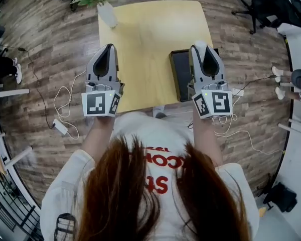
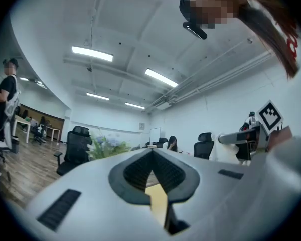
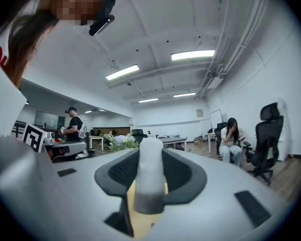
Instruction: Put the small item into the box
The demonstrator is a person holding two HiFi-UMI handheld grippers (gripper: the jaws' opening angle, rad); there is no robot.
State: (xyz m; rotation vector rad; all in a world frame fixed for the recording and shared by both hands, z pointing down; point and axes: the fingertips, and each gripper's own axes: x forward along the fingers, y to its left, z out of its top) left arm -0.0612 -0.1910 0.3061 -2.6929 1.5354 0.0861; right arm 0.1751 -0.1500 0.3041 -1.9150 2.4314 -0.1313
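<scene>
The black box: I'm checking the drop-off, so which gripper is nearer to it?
Right. The right gripper, clamping a white item, is over the box; the left gripper is off to its left, over the table.

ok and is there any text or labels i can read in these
shirt: red letters, upside down and partly hidden; not readable as a whole.
left tool and right tool: black-and-white square markers only, no words.
wall notice: too small to read.
</scene>
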